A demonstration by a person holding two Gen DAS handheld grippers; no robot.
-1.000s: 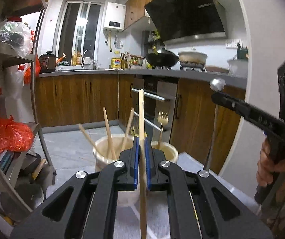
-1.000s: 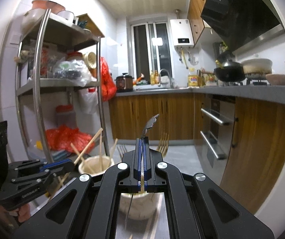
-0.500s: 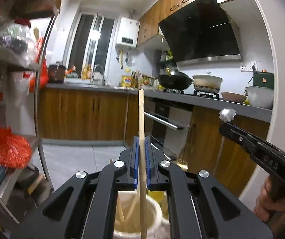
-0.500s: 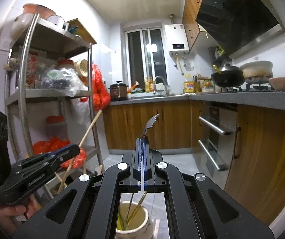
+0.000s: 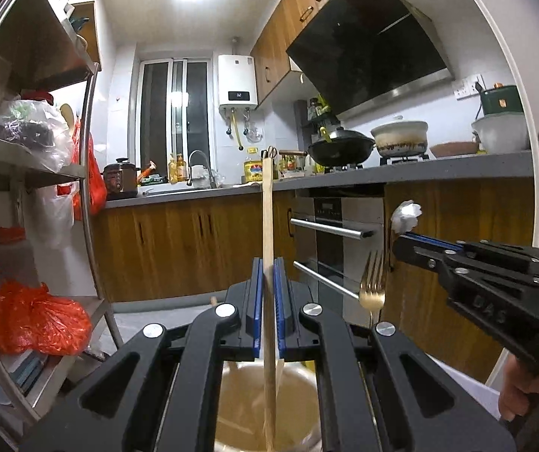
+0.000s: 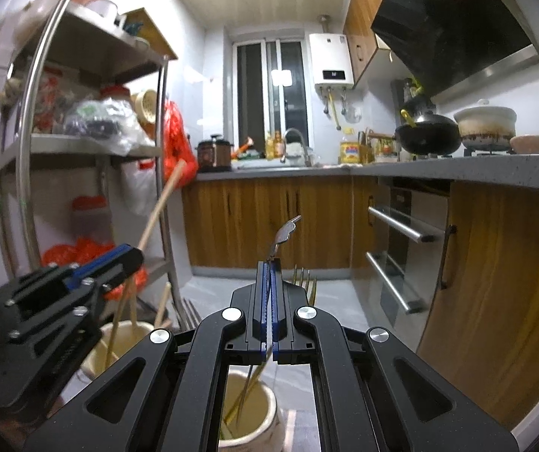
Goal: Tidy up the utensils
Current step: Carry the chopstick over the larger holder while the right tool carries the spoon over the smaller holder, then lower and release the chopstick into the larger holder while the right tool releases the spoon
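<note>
My left gripper [image 5: 267, 309] is shut on a wooden chopstick [image 5: 267, 226], held upright with its lower end inside a cream pot [image 5: 246, 414] just below the fingers. My right gripper [image 6: 268, 312] is shut on a thin metal utensil [image 6: 283, 235] with a shaped handle end, held upright above a second cream pot [image 6: 258, 410] that holds a gold fork [image 6: 304, 284]. The right gripper also shows in the left wrist view [image 5: 412, 241], beside the gold fork [image 5: 372, 286]. The left gripper shows in the right wrist view [image 6: 130, 260], over the first pot [image 6: 118, 342] with several chopsticks.
A steel shelf rack [image 6: 43, 143] with bags stands at the left. Wooden cabinets and an oven [image 5: 337, 241] run under the grey counter [image 6: 457, 173] ahead and to the right. A grey table surface [image 6: 325, 425] lies under the pots.
Both grippers have dropped and tilted up over the pots. The left chopstick's lower end now reaches into its pot. Both holds stay the same.
</note>
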